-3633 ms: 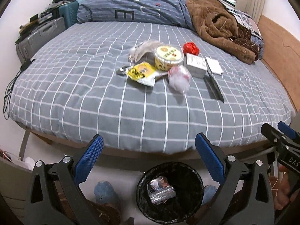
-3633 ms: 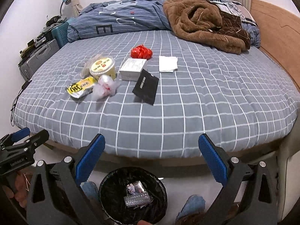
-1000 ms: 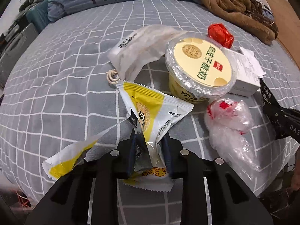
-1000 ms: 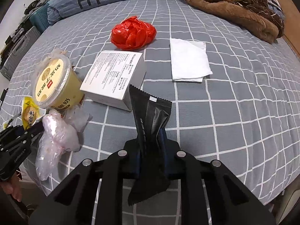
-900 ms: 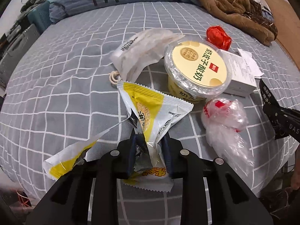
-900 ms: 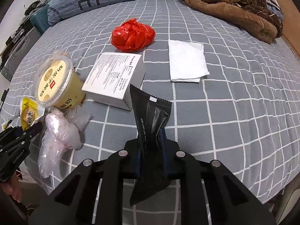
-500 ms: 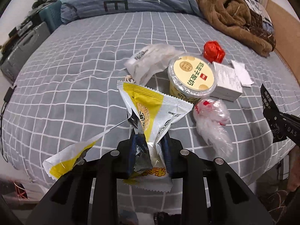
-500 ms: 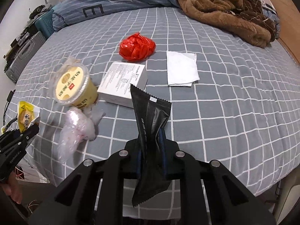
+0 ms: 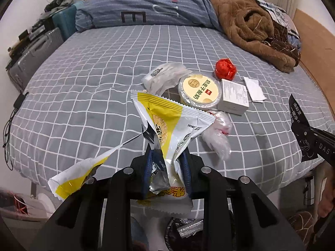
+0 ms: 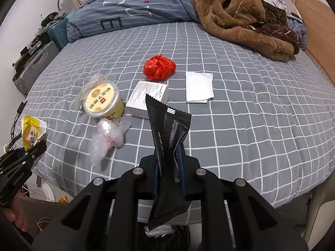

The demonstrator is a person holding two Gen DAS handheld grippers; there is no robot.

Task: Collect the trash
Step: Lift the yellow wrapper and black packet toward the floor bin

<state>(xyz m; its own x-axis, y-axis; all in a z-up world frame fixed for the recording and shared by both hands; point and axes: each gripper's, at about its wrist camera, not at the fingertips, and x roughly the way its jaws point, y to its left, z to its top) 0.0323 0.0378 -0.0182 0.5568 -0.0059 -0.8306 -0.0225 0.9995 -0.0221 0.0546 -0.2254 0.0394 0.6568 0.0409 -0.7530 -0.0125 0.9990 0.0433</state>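
My left gripper (image 9: 166, 170) is shut on a torn yellow and white snack wrapper (image 9: 167, 125), held above the bed's front edge. A torn strip of it (image 9: 79, 171) hangs to the left. My right gripper (image 10: 169, 167) is shut on a black foil wrapper (image 10: 169, 138). On the grey checked bed (image 9: 83, 96) lie a yellow yoghurt tub (image 9: 199, 89), a white box (image 9: 234, 96), a red crumpled bag (image 9: 225, 68), a clear plastic bag (image 9: 217, 136), a white pouch (image 9: 163, 77) and a white tissue (image 10: 199, 86). The black bin (image 9: 184, 232) shows partly below my fingers.
A brown fleece blanket (image 9: 251, 29) and a blue striped duvet (image 9: 150, 6) fill the far end of the bed. Suitcases (image 9: 31, 56) stand by the left wall. A wooden headboard (image 9: 314, 48) runs along the right.
Both grippers have pulled back and up from the bed with their wrappers still held. The trash left on the bed now looks smaller and farther, and the bin edges into view below.
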